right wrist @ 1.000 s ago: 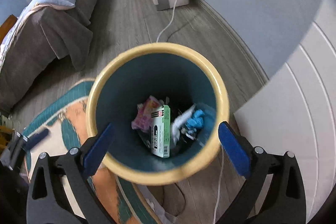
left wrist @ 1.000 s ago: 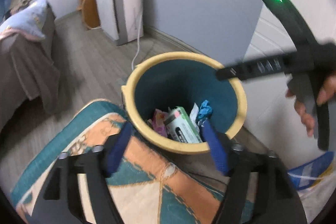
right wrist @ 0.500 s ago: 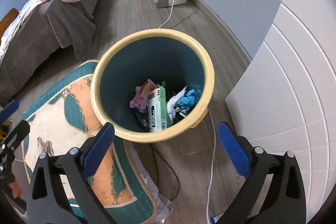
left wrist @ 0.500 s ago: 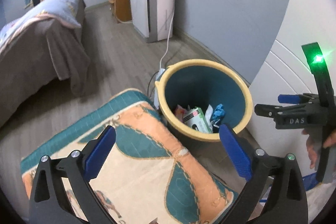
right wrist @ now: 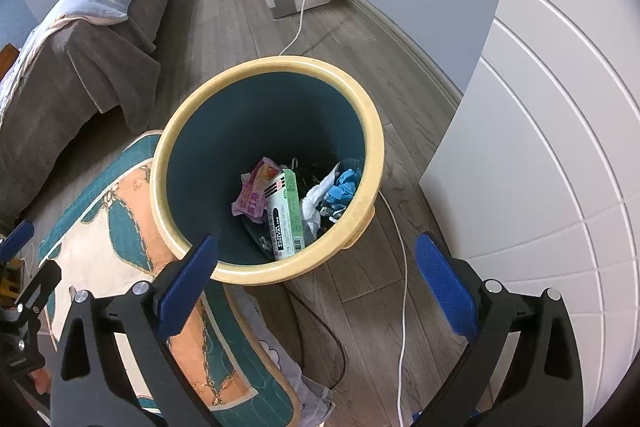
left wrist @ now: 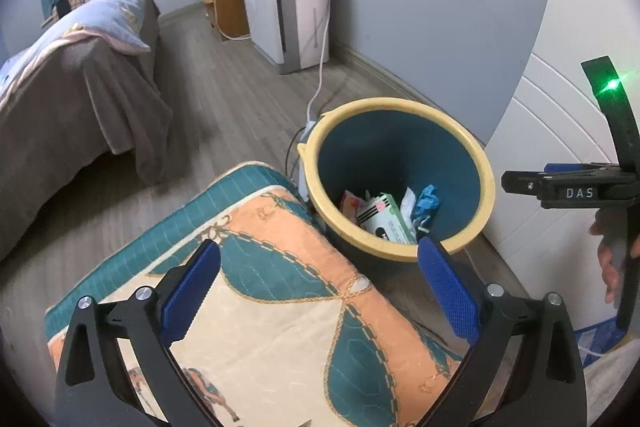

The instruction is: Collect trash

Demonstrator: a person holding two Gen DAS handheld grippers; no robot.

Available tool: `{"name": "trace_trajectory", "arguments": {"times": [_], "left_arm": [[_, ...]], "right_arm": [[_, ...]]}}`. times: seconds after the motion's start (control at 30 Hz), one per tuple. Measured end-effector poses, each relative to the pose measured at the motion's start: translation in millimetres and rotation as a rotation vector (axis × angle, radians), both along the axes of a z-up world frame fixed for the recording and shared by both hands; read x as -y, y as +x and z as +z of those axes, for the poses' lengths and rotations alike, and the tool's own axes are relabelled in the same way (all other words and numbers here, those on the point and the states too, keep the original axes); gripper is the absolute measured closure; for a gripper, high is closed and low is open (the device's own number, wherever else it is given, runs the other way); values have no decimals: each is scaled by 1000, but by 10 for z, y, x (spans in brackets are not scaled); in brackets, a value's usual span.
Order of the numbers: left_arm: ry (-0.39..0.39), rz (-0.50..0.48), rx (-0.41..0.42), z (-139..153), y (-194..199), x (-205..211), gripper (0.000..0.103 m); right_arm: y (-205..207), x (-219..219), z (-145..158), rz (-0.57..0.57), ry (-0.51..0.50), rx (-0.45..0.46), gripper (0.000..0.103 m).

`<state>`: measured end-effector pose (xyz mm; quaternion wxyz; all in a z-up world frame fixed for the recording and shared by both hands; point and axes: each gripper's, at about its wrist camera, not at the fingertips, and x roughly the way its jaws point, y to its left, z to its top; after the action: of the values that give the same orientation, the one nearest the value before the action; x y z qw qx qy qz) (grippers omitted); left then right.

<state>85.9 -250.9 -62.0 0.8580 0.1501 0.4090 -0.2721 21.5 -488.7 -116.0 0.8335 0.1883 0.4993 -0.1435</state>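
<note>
The left gripper (left wrist: 319, 273) has pulled back from the bin (left wrist: 472, 155) since a second ago, its jaws having just been opening, nothing between them; they are now standing wide apart over the patterned mat (left wrist: 280, 307); the right gripper (right wrist: 316, 271) is likewise gaping and holding nothing, hanging over the bin's near rim. The right wrist view is looking down into the bin, showing the trash lying at its bottom: a green-and-white box (right wrist: 286, 215), a pink wrapper (right wrist: 256, 195), white crumpled paper (right wrist: 316, 203) and a blue scrap (right wrist: 342, 185). Only the left wrist view is showing a hand (left wrist: 612, 255) gripping the right tool. A white cable (right wrist: 400, 267) is trailing across the floor beside the bin; farther off, a white appliance (left wrist: 296, 3) is standing against the wall and a covered bed (left wrist: 72, 99) is filling the left.
</note>
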Motion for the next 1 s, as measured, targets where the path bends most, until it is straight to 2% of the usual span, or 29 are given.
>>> {"name": "trace_trajectory", "arguments": {"times": [1.0], "left_arm": [[2, -2, -1, 3, -12, 31, 5]], "right_arm": [[26, -61, -17, 34, -47, -34, 6]]}}
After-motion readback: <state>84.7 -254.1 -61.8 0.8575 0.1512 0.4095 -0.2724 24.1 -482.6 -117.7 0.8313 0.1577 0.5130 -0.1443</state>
